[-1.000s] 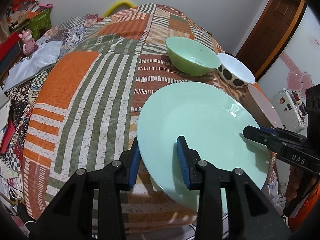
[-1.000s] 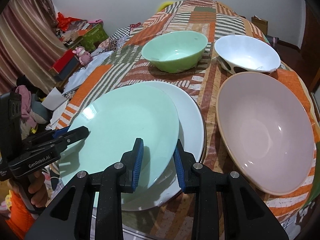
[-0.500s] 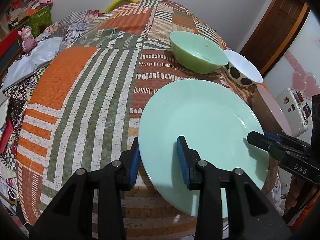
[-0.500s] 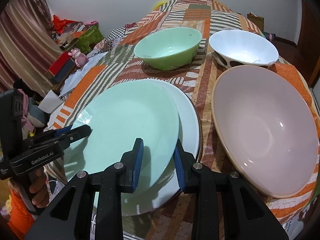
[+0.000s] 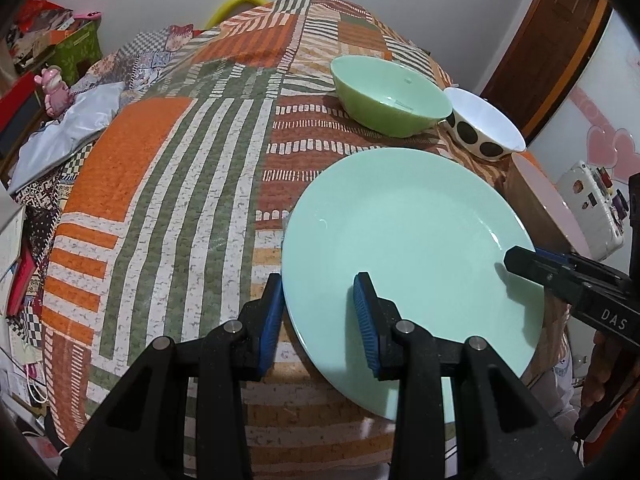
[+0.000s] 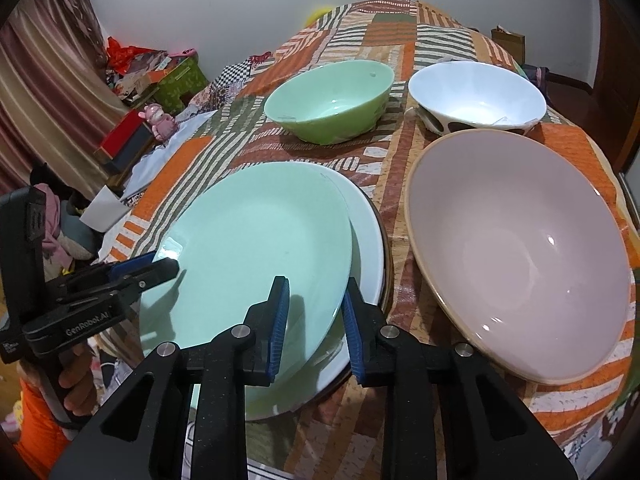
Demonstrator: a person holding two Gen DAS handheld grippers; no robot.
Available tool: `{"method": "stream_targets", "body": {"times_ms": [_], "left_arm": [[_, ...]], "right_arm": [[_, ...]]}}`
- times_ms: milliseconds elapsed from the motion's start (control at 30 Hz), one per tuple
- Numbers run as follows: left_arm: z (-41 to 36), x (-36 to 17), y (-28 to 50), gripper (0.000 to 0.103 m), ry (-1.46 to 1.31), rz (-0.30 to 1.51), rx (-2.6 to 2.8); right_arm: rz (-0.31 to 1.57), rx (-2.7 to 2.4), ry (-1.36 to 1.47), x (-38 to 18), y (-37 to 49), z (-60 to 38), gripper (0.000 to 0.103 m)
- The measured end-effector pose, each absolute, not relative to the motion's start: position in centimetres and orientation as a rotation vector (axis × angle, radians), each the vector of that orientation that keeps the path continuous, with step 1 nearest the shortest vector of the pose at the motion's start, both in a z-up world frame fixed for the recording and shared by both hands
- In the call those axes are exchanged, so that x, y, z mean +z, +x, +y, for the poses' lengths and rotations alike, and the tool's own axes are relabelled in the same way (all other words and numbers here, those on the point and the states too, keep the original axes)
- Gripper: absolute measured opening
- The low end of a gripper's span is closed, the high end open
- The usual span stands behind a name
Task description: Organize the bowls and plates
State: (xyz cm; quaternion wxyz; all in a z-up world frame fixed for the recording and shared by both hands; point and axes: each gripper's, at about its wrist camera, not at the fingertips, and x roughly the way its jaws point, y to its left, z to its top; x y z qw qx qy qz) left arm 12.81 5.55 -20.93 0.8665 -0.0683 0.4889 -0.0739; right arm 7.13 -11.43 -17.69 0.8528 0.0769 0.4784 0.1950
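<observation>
Together, both grippers carry one mint plate. At its left edge the left gripper pinches the rim, one pad under and one on top. At the opposite edge the right gripper is clamped tight on the rim likewise. Just beneath the raised plate lies a white plate on the quilt. Right of the right jaws sits a pink bowl; beyond them, a green bowl and a spotted bowl.
</observation>
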Motion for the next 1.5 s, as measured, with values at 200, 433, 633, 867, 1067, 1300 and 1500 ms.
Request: {"method": "stream_targets", "body": {"times_ms": [200,433,633,867,1067,1300,1500], "left_arm": [[5.7,-19.9,12.0,0.035,-0.129,0.997,-0.14],[5.2,-17.6,10.6,0.036,-0.096,0.94,-0.145],[3.8,-15.6,10.0,0.04,-0.083,0.902,-0.167],[1.0,-12.9,9.8,0.051,-0.046,0.834,-0.211],[-1.6,-11.6,10.6,0.057,-0.042,0.796,-0.242],[-4.8,-11.6,12.5,0.069,-0.018,0.796,-0.27],[-7.8,-12.8,14.4,0.076,0.01,0.844,-0.306]], "right_arm": [[1.007,0.416,0.14,-17.4,6.9,-11.6,0.022],[0.967,0.414,0.142,-16.1,6.1,-12.4,0.025],[0.906,0.419,0.133,-14.2,5.6,-13.2,0.025],[0.837,0.388,0.104,-12.0,5.4,-15.3,0.027],[0.795,0.328,0.133,-11.1,5.5,-18.3,0.041],[0.774,0.25,0.139,-10.9,5.6,-21.6,0.051],[0.8,0.205,0.168,-12.1,6.2,-24.2,0.051]]}}
